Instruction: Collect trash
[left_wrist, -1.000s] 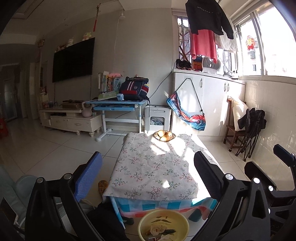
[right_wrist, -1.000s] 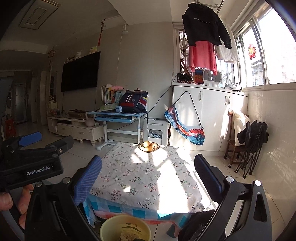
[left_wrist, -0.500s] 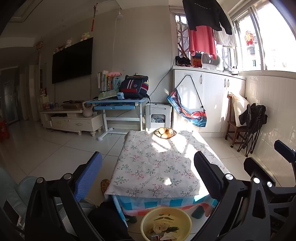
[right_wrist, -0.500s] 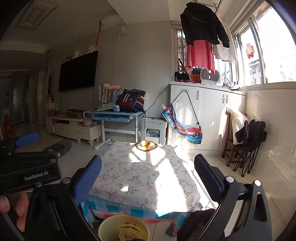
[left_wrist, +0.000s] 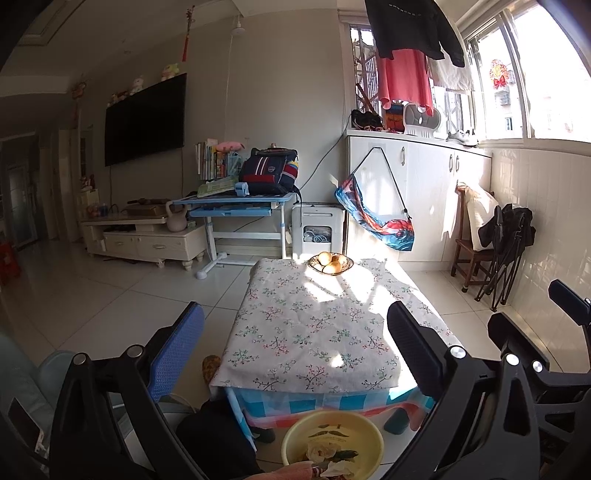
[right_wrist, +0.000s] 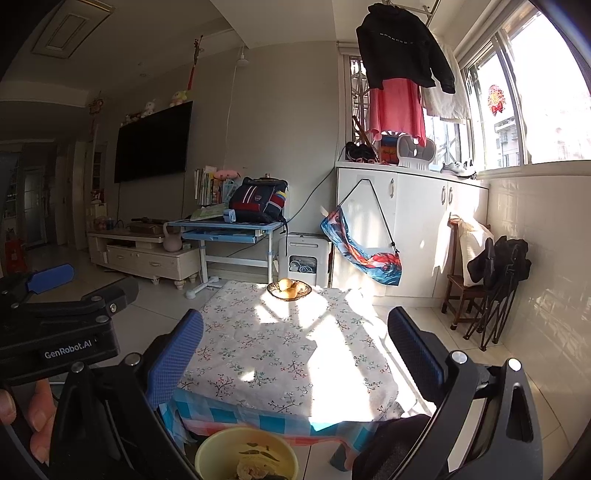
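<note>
A yellow bin (left_wrist: 332, 439) with crumpled trash inside stands on the floor in front of a low table; it also shows in the right wrist view (right_wrist: 245, 456). The low table (left_wrist: 314, 325) has a floral cloth, seen too in the right wrist view (right_wrist: 284, 354). My left gripper (left_wrist: 295, 354) is open and empty, held above the bin and the table's near edge. My right gripper (right_wrist: 295, 354) is open and empty, also above the bin. The left gripper's body (right_wrist: 55, 325) shows at the left of the right wrist view.
A bowl of fruit (left_wrist: 330, 263) sits at the table's far end. Beyond stand a blue desk (left_wrist: 236, 206) with a backpack, a TV cabinet (left_wrist: 144, 240), a white cupboard (left_wrist: 417, 199) and folded chairs (left_wrist: 498, 251) by the right wall. A slipper (left_wrist: 210, 365) lies by the table.
Both grippers have tilted slightly, so the bin shows more in the left wrist view. Both stay open and empty.
</note>
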